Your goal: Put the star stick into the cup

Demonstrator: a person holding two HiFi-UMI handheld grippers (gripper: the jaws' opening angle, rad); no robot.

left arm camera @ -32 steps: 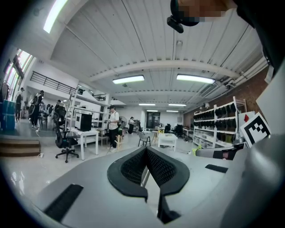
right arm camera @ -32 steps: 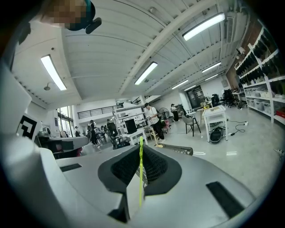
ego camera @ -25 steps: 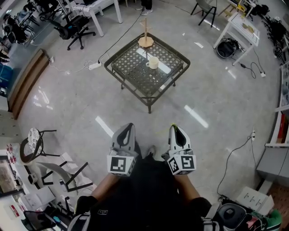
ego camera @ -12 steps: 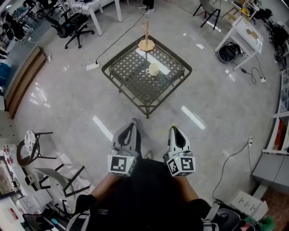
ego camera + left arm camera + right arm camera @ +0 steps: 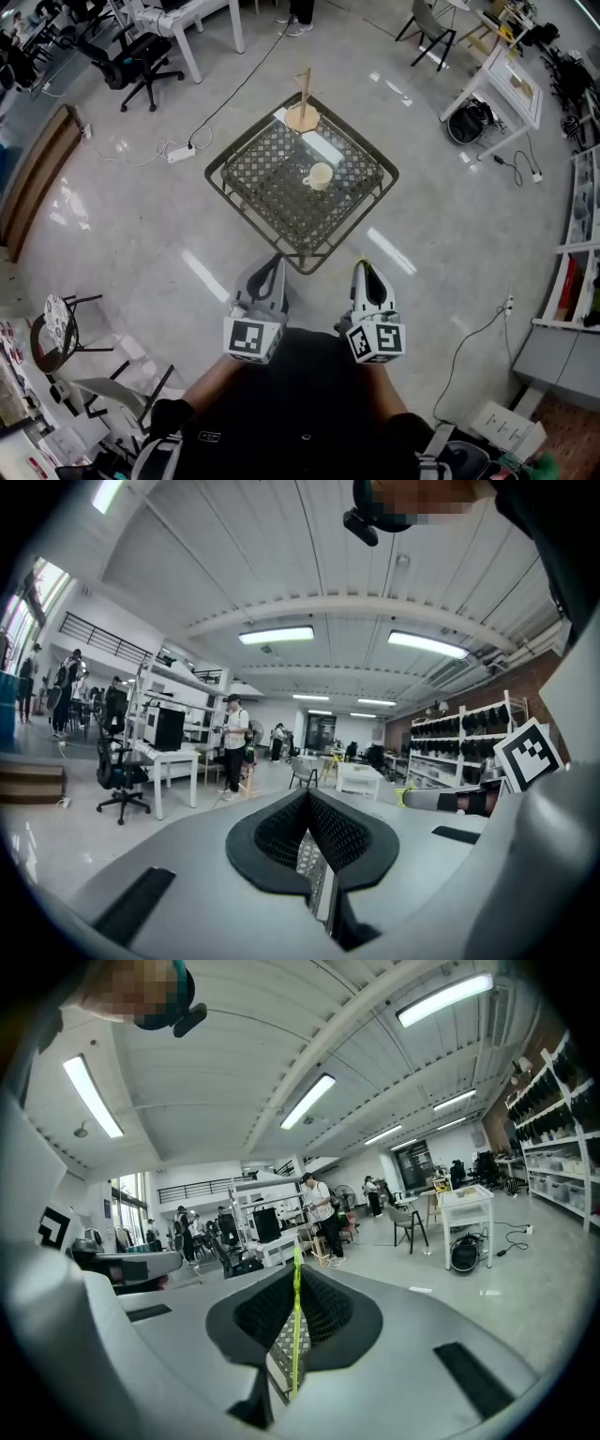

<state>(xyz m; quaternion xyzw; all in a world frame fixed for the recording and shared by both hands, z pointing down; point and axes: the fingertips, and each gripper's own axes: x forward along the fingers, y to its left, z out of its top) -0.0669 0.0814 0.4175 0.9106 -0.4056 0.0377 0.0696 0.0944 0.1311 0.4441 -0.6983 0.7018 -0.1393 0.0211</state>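
A cream cup (image 5: 319, 175) stands on the square glass-and-lattice table (image 5: 225, 186), well ahead of both grippers. My right gripper (image 5: 367, 277) is held close to the body. In the right gripper view its jaws (image 5: 294, 1330) are shut on a thin yellow-green stick (image 5: 296, 1297); the star end does not show. My left gripper (image 5: 265, 281) is alongside it. In the left gripper view its jaws (image 5: 309, 841) are shut with nothing between them. Both point up and forward.
A wooden peg stand (image 5: 303, 108) sits at the table's far corner. A power strip with cable (image 5: 175, 150) lies on the floor to the left. Office chairs (image 5: 131, 61), a white desk (image 5: 511, 80) and low chairs (image 5: 56, 319) ring the open floor.
The table with the cup has drawn nearer to me and lower in the head view. Both grippers keep the same pose in front of the body.
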